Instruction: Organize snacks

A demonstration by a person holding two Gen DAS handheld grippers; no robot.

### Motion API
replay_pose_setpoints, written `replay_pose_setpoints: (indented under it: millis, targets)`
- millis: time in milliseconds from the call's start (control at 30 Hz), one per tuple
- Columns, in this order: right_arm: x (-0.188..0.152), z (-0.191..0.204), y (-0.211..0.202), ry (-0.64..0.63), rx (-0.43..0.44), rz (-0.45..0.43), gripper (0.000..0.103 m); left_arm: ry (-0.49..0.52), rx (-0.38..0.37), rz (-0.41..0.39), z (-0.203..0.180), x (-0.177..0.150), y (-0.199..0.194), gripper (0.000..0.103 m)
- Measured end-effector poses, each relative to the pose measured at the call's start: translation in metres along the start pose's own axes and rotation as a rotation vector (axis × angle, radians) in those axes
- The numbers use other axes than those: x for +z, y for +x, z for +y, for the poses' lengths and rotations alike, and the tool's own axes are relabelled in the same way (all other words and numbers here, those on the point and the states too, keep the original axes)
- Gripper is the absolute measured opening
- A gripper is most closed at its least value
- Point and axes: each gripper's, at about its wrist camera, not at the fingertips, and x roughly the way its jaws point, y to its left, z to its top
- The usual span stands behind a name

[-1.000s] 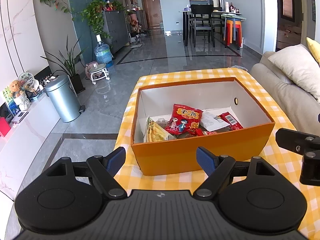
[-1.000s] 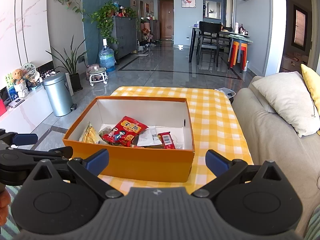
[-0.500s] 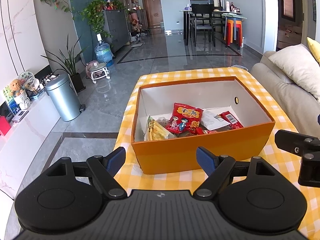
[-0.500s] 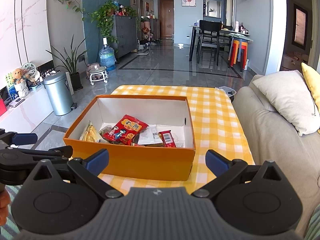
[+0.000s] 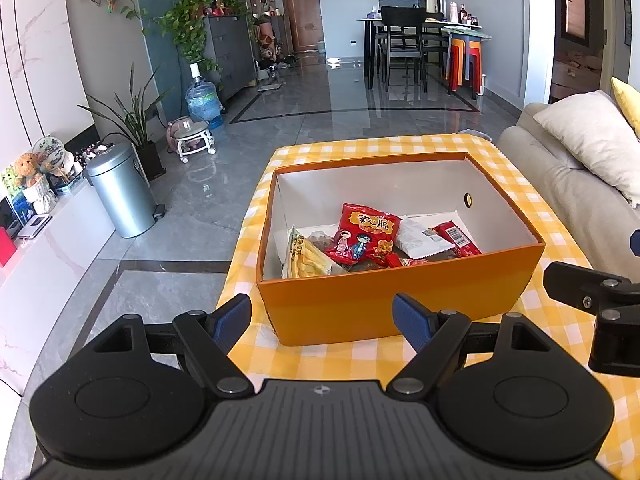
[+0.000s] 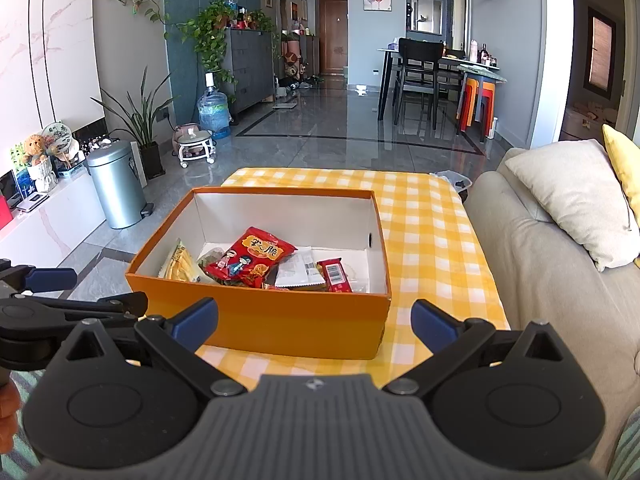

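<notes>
An orange box point(image 5: 400, 300) point(image 6: 280, 320) with white inner walls stands on a yellow checked tablecloth point(image 5: 360, 360) point(image 6: 424, 240). Inside lie several snacks: a red cartoon bag point(image 5: 362, 234) point(image 6: 250, 258), a yellow packet point(image 5: 306, 260) point(image 6: 180, 264), a white wrapper point(image 5: 416, 236) point(image 6: 298, 270) and a red bar with a barcode point(image 5: 458, 238) point(image 6: 336, 276). My left gripper point(image 5: 322, 322) is open and empty, just short of the box's near wall. My right gripper point(image 6: 314, 326) is open too, level with the same wall.
A grey sofa point(image 6: 560, 280) with a beige cushion point(image 6: 576, 200) runs along the table's right side. Left of the table is bare floor with a metal bin point(image 5: 120, 196) and a low white cabinet point(image 5: 48, 264). A dining table and chairs point(image 6: 424, 76) stand far back.
Both grippers have drawn back a little from the box, which now sits slightly farther off in both views. Both stay open.
</notes>
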Motion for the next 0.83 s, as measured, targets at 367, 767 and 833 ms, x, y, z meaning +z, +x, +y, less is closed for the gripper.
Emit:
replay_pose_setpoints:
  millis: [367,767,833]
  targets:
    - [-0.0026,-0.0026,0.001,0.007,0.001,0.01,0.099,0.006,-0.018,-0.005,-0.0028,0.0,-0.0004,0.094]
    - [-0.0035,-0.0026,0.0017,0.013,-0.005,0.034,0.099,0.008,-0.029,-0.015,-0.0027,0.0,-0.0023,0.094]
    - [-0.003,-0.0026,0.0014,0.015,-0.007,0.038,0.099,0.003,-0.023,-0.018,-0.0032,0.0001,-0.0024,0.094]
